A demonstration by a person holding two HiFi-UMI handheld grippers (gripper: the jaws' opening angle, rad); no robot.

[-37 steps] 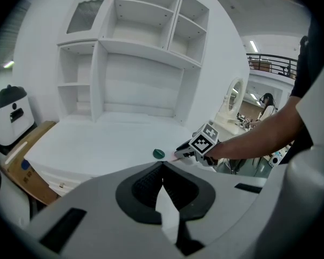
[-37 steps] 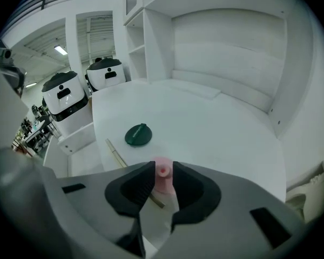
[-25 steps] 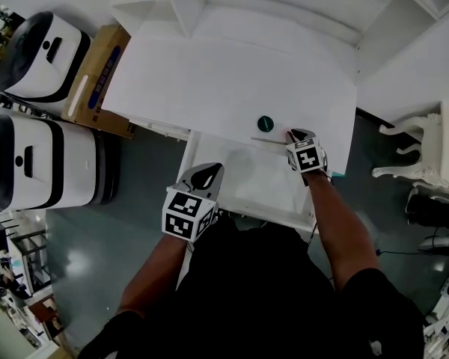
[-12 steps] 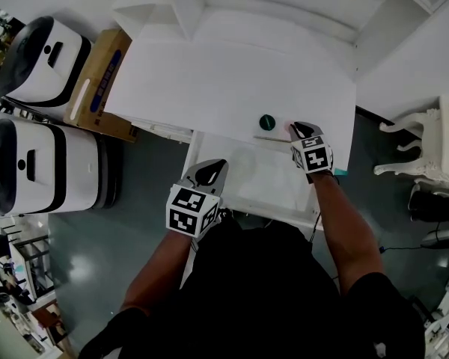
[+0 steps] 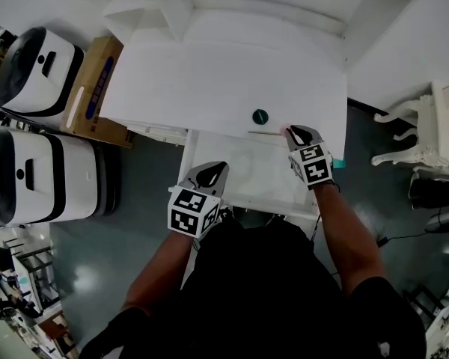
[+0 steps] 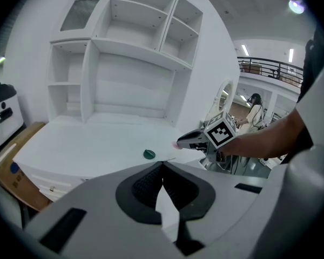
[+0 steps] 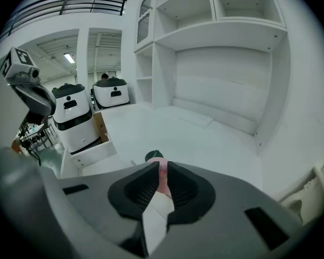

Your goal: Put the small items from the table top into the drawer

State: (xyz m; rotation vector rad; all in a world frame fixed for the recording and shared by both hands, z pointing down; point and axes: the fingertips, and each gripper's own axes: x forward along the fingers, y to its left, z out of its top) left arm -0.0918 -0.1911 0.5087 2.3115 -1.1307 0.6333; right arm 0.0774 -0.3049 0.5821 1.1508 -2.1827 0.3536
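Drawer (image 5: pixel 247 169) open below the desk's (image 5: pixel 209 73) front edge; no items made out inside it from the head view.

Right gripper (image 5: pixel 293 132): jaws clamped on a small pink item (image 7: pixel 162 172). It sits at the desk's front edge, at the far right corner of the drawer opening. Cannot tell whether the item is lifted clear or touching the desk.

Left gripper (image 5: pixel 212 173): jaws together, nothing between them. Hangs over the drawer's near left side, doing no work.

On the desk top: green disc (image 5: pixel 260 116) just behind the right gripper, and a thin stick (image 5: pixel 266 133) lying along the front edge, beside the pink item.

Progress, as a judgement: early. First item is in hand but not yet in the drawer. Left to do: carry the pink item over the drawer and release, then the disc and the stick.
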